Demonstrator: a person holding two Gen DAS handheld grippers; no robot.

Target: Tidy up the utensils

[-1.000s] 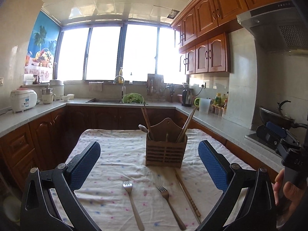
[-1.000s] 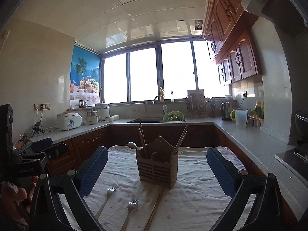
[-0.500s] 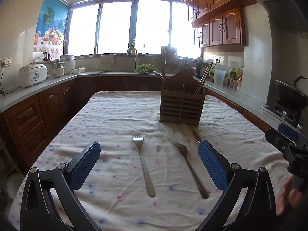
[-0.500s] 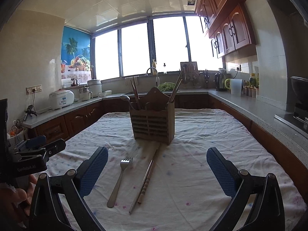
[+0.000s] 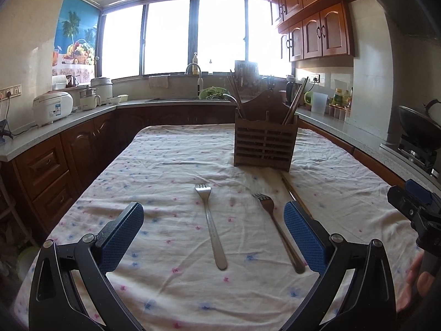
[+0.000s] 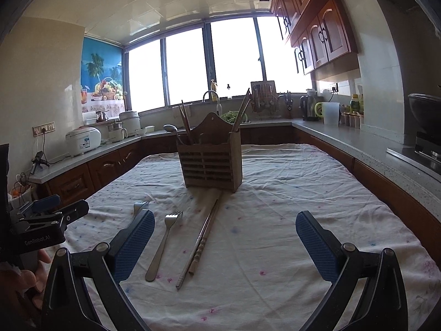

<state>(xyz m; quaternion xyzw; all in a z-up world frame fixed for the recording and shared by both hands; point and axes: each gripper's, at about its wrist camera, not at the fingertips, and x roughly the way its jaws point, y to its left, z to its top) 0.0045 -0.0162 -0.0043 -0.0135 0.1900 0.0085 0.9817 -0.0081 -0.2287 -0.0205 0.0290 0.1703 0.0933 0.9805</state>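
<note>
Clothed table (image 5: pixel 165 165), left tool (image 5: pixel 213 234) spread over forks, right tool (image 6: pixel 224 244) spread, level

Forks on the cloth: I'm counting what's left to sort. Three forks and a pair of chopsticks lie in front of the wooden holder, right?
Not three. The left wrist view shows two forks, one fork and a second fork beside it. The rest holds: the chopsticks lie on the cloth in front of the wooden holder.
</note>
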